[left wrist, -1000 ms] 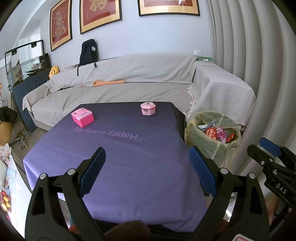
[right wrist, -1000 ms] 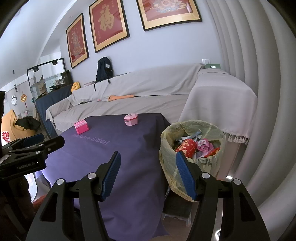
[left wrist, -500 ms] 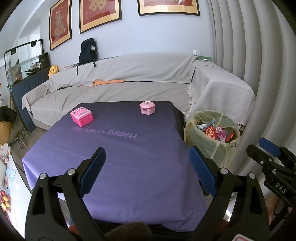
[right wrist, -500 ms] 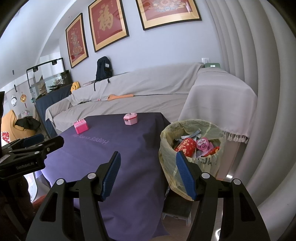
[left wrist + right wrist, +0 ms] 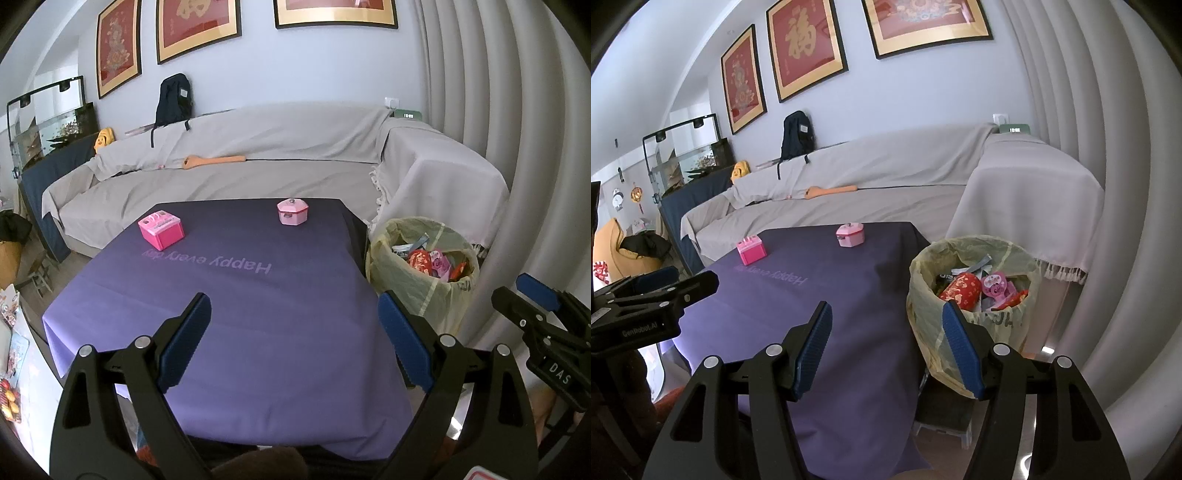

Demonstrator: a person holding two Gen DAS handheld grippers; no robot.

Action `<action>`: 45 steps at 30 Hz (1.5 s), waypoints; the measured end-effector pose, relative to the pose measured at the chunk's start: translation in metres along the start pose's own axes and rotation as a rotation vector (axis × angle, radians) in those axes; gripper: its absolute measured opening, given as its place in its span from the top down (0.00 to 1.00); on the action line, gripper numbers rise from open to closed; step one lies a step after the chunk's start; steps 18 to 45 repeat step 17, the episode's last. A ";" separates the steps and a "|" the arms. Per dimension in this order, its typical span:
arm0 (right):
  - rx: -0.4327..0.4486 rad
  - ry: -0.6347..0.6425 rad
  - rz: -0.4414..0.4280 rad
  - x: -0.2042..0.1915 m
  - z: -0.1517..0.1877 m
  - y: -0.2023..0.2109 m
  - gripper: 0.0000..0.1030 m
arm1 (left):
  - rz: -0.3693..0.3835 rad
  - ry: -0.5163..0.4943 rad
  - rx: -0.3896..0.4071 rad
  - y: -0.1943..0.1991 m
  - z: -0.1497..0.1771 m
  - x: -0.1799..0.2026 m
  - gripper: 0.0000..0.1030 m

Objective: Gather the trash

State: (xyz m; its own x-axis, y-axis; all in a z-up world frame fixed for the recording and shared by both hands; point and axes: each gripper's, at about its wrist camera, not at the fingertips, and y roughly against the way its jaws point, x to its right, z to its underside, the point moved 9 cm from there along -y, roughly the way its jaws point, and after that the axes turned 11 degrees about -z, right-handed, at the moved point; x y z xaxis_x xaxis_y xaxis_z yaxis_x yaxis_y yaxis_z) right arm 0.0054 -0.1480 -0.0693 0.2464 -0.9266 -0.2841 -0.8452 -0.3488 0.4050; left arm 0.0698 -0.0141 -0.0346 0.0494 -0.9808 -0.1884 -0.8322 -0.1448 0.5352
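Your left gripper (image 5: 293, 325) is wide open with nothing between the blue pads; it sits low in the frame over the near edge of the purple-clothed surface (image 5: 236, 317). Your right gripper (image 5: 886, 325) is also spread wide and empty, lower centre of its view, with one pad over the cloth and the other in front of the trash bin (image 5: 923, 295).

The bin stands on the floor just beside the surface's right edge, mid-right in both views. It has a yellowish liner and the trash (image 5: 982, 290) is inside: a red packet, pink wrappers and some grey bits.

On the surface, toward the far side, only a pink box (image 5: 161, 233) on the left and a small pink lidded pot (image 5: 292, 211) further right, well apart from each other.

A grey-covered sofa (image 5: 258, 177) runs behind.
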 end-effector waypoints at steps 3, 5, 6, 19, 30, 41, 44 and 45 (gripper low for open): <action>0.004 -0.001 0.002 0.002 0.004 0.001 0.43 | -0.001 0.005 -0.002 0.002 0.001 0.003 0.15; 0.003 -0.002 0.003 0.003 0.006 0.001 0.43 | 0.000 0.006 -0.002 0.001 0.001 0.001 0.15; 0.002 -0.001 0.003 0.003 0.007 0.001 0.43 | -0.002 0.006 -0.002 0.001 0.001 0.001 0.15; -0.096 0.008 -0.036 0.000 0.001 -0.050 0.38 | -0.054 0.136 -0.096 -0.057 -0.010 -0.057 0.15; -0.096 0.008 -0.036 0.000 0.001 -0.050 0.38 | -0.054 0.136 -0.096 -0.057 -0.010 -0.057 0.15; -0.096 0.008 -0.036 0.000 0.001 -0.050 0.38 | -0.054 0.136 -0.096 -0.057 -0.010 -0.057 0.15; -0.096 0.008 -0.036 0.000 0.001 -0.050 0.38 | -0.054 0.136 -0.096 -0.057 -0.010 -0.057 0.15; -0.096 0.008 -0.036 0.000 0.001 -0.050 0.38 | -0.054 0.136 -0.096 -0.057 -0.010 -0.057 0.15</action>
